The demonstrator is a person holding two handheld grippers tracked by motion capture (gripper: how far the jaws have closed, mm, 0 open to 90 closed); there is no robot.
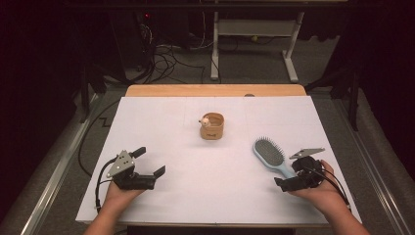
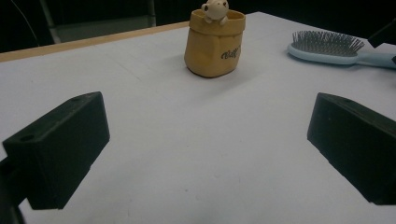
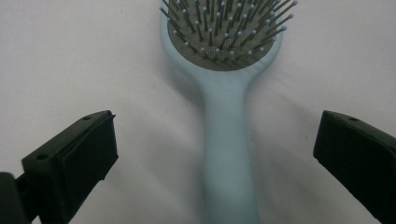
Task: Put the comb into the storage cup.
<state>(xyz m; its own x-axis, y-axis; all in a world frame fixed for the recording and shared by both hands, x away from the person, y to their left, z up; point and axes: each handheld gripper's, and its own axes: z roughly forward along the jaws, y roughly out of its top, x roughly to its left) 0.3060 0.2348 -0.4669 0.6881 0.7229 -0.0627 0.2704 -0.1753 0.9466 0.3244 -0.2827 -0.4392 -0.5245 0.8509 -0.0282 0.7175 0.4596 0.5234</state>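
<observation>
Right gripper: jaws wide, straddling handle of hairbrush, nothing held. Brush lies bristles-up on white table, near right edge, head pointing away.
Grasp advice: lower until pads flank handle mid-length, centre it, close squarely; keep clear of bristles.
Left gripper: jaws wide, empty, parked near left.
Beyond: tan pouch, toy inside, well apart from brush.
</observation>
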